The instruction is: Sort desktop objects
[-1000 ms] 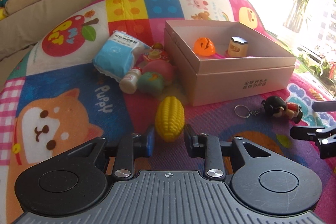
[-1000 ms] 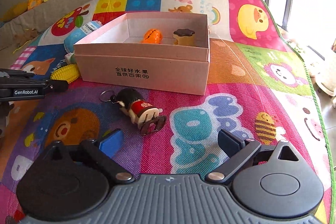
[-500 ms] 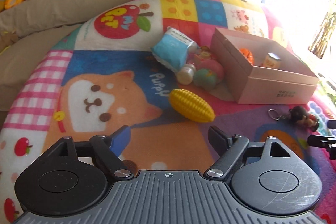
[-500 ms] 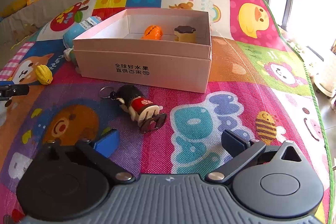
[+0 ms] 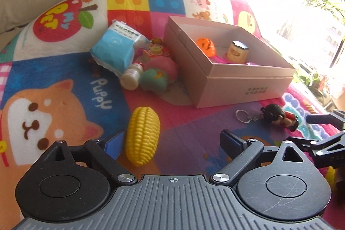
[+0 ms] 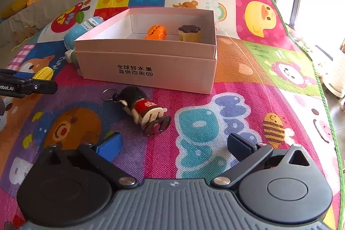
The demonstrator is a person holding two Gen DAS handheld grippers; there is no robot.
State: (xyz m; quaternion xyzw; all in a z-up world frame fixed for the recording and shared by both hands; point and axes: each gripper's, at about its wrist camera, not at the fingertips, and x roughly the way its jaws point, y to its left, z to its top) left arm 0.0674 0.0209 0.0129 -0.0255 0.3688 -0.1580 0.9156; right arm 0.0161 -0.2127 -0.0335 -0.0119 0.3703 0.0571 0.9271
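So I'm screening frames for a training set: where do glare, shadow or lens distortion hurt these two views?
Left wrist view: window glare whites out the upper right behind the box, whose near wall is shaded; the toy corn stays sharp. Right wrist view: lighting is more even, overexposure only at the right edge, print on the box readable, keychain doll crisp. Both views: fisheye bends the play mat into a dome.

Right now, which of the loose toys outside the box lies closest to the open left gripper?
The yellow corn toy, lying right beside the left gripper's blue finger pad; the doll keychain lies farther right.
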